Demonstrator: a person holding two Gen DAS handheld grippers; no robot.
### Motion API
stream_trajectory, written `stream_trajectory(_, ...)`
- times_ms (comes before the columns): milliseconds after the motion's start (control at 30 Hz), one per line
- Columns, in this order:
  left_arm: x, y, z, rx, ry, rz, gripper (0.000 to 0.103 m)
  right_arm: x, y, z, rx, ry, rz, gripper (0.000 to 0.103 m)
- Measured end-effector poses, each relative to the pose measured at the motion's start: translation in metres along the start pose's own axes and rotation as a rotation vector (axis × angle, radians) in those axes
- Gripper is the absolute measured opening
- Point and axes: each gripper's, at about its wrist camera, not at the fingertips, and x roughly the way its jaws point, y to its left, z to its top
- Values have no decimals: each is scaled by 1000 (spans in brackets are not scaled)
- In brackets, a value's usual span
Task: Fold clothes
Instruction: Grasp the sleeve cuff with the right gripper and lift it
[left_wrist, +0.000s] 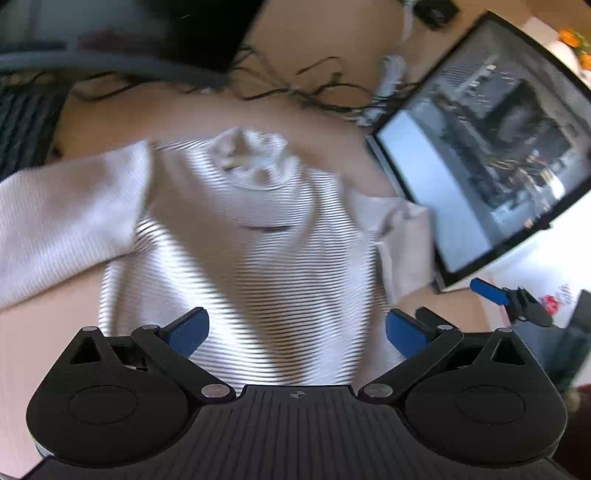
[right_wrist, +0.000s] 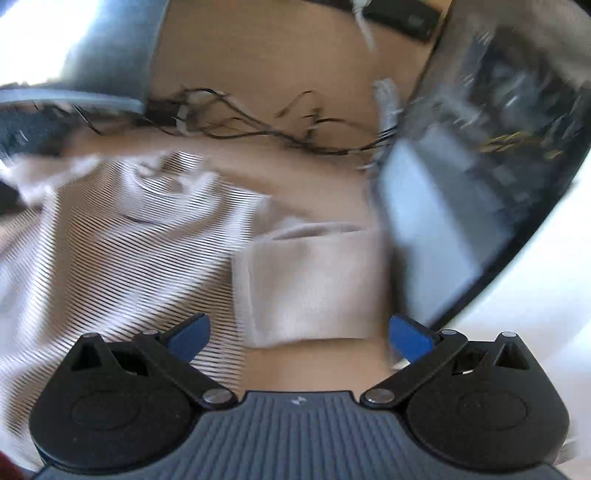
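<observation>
A white sweater with thin dark stripes (left_wrist: 240, 236) lies spread on a tan table, collar (left_wrist: 255, 158) at the far side. Its plain left sleeve (left_wrist: 62, 221) stretches left; its right sleeve (left_wrist: 402, 240) is folded near a computer case. My left gripper (left_wrist: 297, 332) is open above the sweater's lower body, holding nothing. My right gripper (right_wrist: 299, 336) is open just above the cuff of the right sleeve (right_wrist: 310, 284), with the striped body (right_wrist: 110, 266) to its left. The right gripper's blue fingertip (left_wrist: 487, 291) shows at the right of the left wrist view.
An open computer case (left_wrist: 491, 147) stands at the right, close to the sleeve; it also shows in the right wrist view (right_wrist: 480, 177). Black cables (left_wrist: 314, 96) trail across the table behind the collar. A dark chair (left_wrist: 110, 66) sits at the far left.
</observation>
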Motion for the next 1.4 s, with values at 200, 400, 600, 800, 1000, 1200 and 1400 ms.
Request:
stream_trajectory(200, -8, -38, -3, 113, -27, -3, 103, 4, 11, -14, -143, 15, -37, 70)
stream_trajectory(400, -19, -56, -3, 176, -83, 37, 103, 20, 33, -8, -147, 20, 8, 70)
stream_trajectory(600, -25, -60, -1, 195, -124, 71, 103, 49, 24, 5, -54, 37, 44, 70)
stream_trajectory(800, -16, -51, 8, 166, -110, 57, 103, 65, 29, 11, -36, 39, 75, 70)
stream_trajectory(1000, -2, -54, 15, 165, -79, 57, 103, 73, 22, 14, 9, 30, 153, 43)
stream_trajectory(1200, 14, -57, 21, 166, -44, 44, 103, 64, 2, 18, 60, -1, 139, 6)
stream_trajectory(1400, 19, -57, 26, 159, -56, -15, 103, 26, -42, 42, 151, -146, 50, 5)
